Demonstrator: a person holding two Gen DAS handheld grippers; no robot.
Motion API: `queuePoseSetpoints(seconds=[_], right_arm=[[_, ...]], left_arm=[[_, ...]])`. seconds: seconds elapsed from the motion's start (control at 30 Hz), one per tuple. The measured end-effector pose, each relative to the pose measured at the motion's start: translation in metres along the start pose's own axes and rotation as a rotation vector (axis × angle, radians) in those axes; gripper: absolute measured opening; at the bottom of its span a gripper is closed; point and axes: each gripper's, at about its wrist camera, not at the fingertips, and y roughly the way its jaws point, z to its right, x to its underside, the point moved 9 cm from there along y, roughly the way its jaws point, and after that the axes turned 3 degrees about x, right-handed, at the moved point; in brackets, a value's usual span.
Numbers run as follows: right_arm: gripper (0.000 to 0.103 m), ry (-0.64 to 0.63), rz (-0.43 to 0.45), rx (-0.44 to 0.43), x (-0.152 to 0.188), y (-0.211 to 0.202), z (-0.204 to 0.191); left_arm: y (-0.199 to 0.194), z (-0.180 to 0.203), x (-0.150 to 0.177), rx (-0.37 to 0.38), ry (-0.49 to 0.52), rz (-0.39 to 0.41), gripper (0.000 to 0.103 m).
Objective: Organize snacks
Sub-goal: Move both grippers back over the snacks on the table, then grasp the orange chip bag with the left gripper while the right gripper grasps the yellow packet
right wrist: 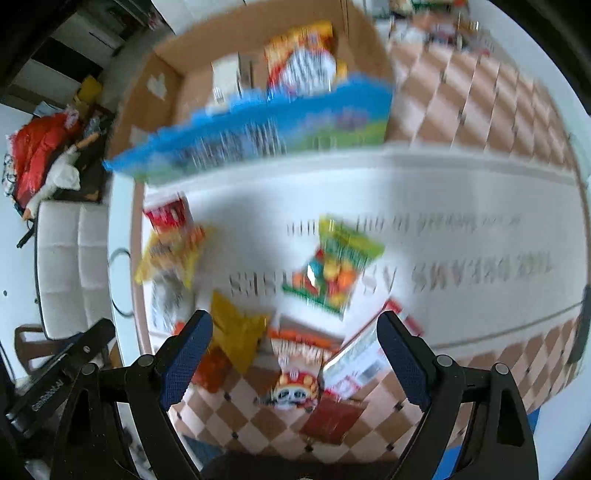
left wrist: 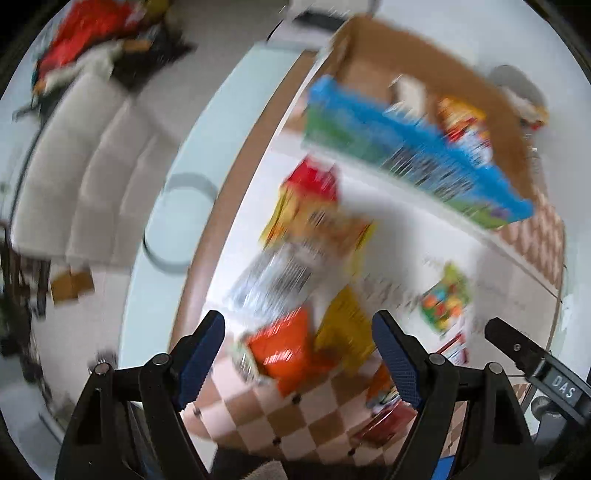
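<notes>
Both views are smeared by motion. Several snack packets lie on a white cloth with a checkered border (right wrist: 461, 96). My left gripper (left wrist: 299, 325) is open over an orange packet (left wrist: 284, 354) and a yellow packet (left wrist: 343, 328), holding nothing. My right gripper (right wrist: 295, 325) is open above a yellow packet (right wrist: 236, 332) and a panda-print packet (right wrist: 295, 391), also with nothing in it. A green candy bag (right wrist: 332, 266) lies further out. A large blue-green packet (right wrist: 258, 136) leans at a cardboard box (right wrist: 166, 92) that has a yellow-red bag (right wrist: 303, 55) inside.
A silvery packet (left wrist: 273, 280) and a red-yellow packet (left wrist: 314, 206) lie near the table's left edge (left wrist: 207, 266). Beyond it are a white sofa (left wrist: 85, 177) and a red heap (left wrist: 88, 33). A finger of the right gripper (left wrist: 517, 347) shows in the left wrist view.
</notes>
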Motion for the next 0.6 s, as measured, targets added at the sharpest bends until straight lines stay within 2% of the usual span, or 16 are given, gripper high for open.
queuePoseSetpoints(seconds=[0.13,0.27,0.37,0.6], right_arm=[[0.093,-0.043,-0.085,-0.019,0.017,0.037,-0.011],[0.093,-0.148,-0.112,0.007,0.024,0.056,-0.027],[0.092,-0.244,-0.104,0.049,0.026,0.059,-0.037],[0.092,-0.443,-0.102,0.116,0.021,0.064,-0.058]], left_arm=[[0.043,-0.028,0.033,0.018,-0.112,-0.137,0.081],[0.084,-0.04,0.068,0.113,-0.258,-0.274,0.081],[0.098,-0.034,0.077,0.181,-0.329,-0.294,0.081],[0.113,-0.021,0.078,0.129,-0.312,-0.256,0.081]])
